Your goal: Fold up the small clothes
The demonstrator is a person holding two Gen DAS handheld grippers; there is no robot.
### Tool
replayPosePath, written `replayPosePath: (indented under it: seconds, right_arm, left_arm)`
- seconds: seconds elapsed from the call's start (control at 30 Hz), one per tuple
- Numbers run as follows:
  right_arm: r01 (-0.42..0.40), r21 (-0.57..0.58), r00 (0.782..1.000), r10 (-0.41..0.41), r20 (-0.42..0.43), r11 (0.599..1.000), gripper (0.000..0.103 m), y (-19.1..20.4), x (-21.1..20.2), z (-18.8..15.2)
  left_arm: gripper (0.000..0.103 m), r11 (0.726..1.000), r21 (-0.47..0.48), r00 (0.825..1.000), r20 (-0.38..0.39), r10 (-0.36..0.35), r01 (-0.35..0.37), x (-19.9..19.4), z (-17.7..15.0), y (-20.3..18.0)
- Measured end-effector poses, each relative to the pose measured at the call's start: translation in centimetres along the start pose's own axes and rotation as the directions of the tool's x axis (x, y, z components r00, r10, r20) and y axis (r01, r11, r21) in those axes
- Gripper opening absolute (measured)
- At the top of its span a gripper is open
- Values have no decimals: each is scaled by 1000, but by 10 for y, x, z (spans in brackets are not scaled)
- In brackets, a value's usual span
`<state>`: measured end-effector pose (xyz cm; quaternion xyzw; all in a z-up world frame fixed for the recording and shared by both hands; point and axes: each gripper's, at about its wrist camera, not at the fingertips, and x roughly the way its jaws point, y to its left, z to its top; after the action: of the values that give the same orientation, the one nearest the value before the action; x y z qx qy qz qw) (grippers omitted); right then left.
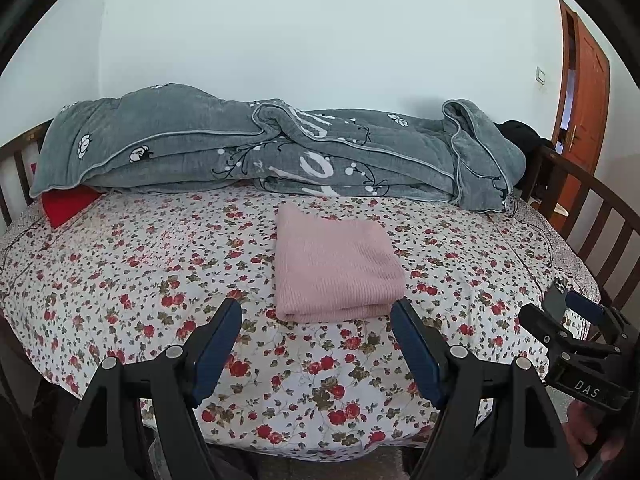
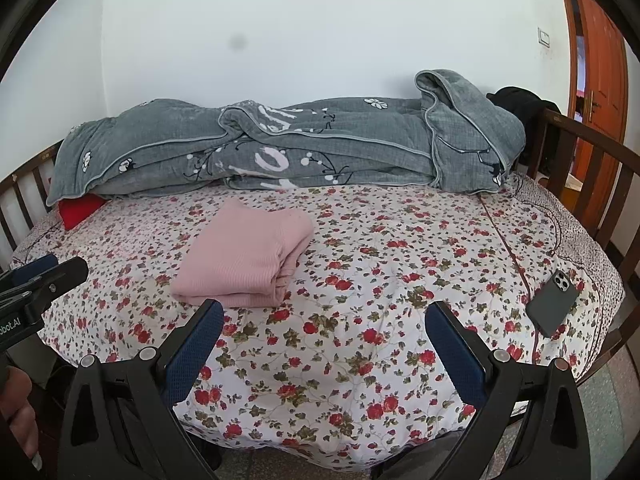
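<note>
The pink garment [image 1: 336, 266] lies folded into a neat rectangle on the floral bedsheet [image 1: 160, 280], mid-bed and toward the near edge, so the fold looks finished. Both the left gripper [image 1: 316, 320] and right gripper [image 2: 324, 320] hover short of it, jaws spread wide and empty, a phone [image 2: 552, 304] near the bed's right edge; next call is probably a tidy-up or fresh piece

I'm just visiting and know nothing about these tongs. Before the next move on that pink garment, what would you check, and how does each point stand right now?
1. Left tongs open and holding nothing: ok.
2. Right tongs open and holding nothing: ok.
3. Pink folded garment lying flat on the floral bedsheet: ok.
4. Fold edges even all round: cannot tell, the far side is hidden.
5. Phone apart from the garment: ok.
6. Grey quilt apart from the garment: ok.
</note>
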<state>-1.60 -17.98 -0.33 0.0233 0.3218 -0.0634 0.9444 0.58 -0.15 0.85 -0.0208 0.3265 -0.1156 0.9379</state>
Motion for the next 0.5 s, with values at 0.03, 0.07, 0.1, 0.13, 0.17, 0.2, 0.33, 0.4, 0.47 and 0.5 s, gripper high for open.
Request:
replayPosePath:
  seconds: [0.03,0.07,0.1,0.13,0.17,0.2,0.33,0.4,0.47,0.5]
  right_arm:
    - [0,1,1000,0,-1,1000,99,0,0,0]
    - [0,1,1000,0,-1,1000,99,0,0,0]
    - [0,2,1000,0,-2,1000,99,0,0,-1]
    - [-1,4,1000,1,-2,1000,99,0,0,-1]
    - [-1,5,1000,1,-3,1000,99,0,0,-1]
    - [-1,6,1000,1,-3,1000,99,-1,0,-2]
    - [-3,13,1000,3,-3,1000,99,-2,1,-2]
    - [-3,16,1000,3,-3,1000,99,-3,1,-2]
    - [-4,16,1000,4,-2,1000,99,-3,1,-2]
    - [-3,18,1000,3,-1,1000,99,-3,0,-2]
  left_arm:
    - [76,1000,0,1000,0,0,0,0,0,0]
    - [76,1000,0,1000,-1,0,0,0,0,0]
    - [76,1000,1,1000,0,0,0,0,0,0]
    - [76,1000,1,1000,0,0,0,0,0,0]
    - [76,1000,0,1000,0,0,0,0,0,0]
    - [76,1000,0,1000,0,0,0,0,0,0]
    - [76,1000,2,1000,1,0,0,0,0,0]
    - [76,1000,1,1000,0,-1,1,0,0,0]
    - [76,1000,1,1000,0,-2,2,0,0,1]
    - [76,1000,0,1000,0,-1,1,0,0,0]
